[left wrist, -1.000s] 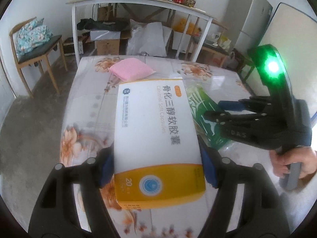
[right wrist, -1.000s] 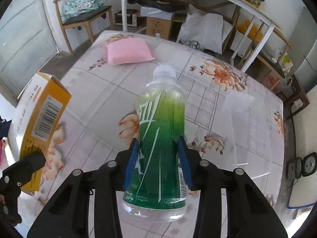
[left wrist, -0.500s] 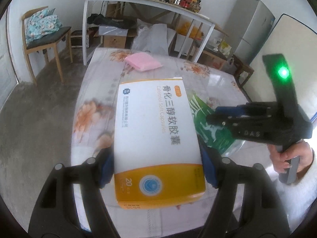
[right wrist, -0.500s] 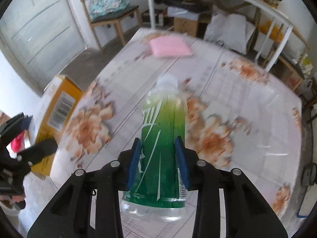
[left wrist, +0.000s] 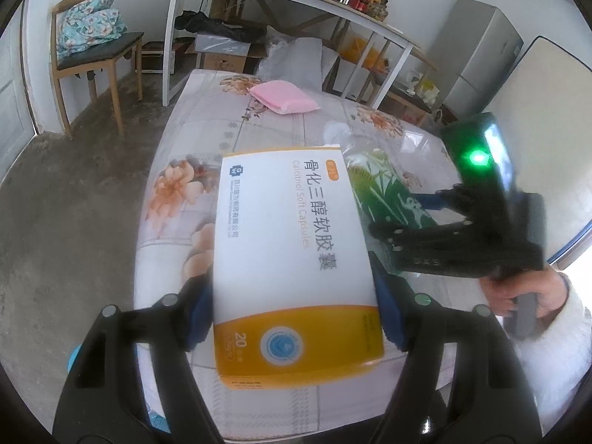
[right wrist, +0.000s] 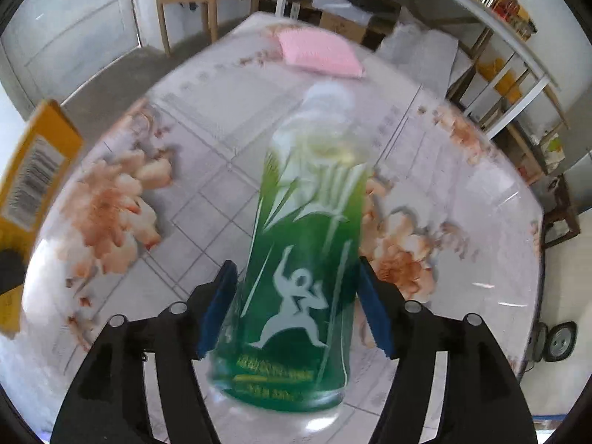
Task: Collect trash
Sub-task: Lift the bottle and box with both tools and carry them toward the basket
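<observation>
Box [left wrist: 292, 255], white with an orange end, is clamped flat between the blue pads of the left hand-held gripper [left wrist: 296, 310], its long axis running away from the camera over the floral table [left wrist: 177, 192]. Right view: the green bottle [right wrist: 307, 259], cap pointing away, sits blurred between the right hand-held gripper [right wrist: 296, 307], whose jaws have just been opening and stand clear of it.

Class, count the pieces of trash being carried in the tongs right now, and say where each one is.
2. The medicine box is clamped in the left tongs. The green bottle sits between the right tongs, whose pads have just spread apart.
</observation>
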`<state>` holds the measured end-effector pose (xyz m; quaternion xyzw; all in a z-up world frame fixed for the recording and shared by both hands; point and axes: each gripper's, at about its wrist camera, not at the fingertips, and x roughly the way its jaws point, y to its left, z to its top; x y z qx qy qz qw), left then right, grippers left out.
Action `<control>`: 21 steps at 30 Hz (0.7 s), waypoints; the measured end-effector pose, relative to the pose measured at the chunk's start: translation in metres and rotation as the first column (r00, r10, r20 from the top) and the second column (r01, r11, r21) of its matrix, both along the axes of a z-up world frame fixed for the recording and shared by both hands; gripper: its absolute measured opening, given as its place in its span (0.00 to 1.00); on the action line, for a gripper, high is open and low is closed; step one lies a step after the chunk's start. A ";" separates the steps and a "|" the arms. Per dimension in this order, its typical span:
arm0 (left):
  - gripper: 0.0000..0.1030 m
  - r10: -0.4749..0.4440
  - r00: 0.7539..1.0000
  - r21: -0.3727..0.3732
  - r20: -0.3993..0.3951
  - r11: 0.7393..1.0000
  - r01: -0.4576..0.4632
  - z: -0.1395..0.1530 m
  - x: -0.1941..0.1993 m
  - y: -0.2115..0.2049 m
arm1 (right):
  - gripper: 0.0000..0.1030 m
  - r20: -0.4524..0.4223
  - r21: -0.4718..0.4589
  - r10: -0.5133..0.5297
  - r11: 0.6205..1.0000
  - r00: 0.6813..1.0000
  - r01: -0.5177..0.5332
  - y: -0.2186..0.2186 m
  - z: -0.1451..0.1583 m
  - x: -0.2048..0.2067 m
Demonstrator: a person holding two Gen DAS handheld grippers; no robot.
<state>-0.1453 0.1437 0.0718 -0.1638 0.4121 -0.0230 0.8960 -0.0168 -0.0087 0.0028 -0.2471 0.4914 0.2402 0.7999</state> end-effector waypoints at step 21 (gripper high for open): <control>0.67 0.102 0.991 -0.125 0.084 0.988 -0.091 0.027 -0.061 0.036 | 0.58 -0.048 0.381 0.023 0.925 0.999 -0.003 -0.034 0.090 -0.056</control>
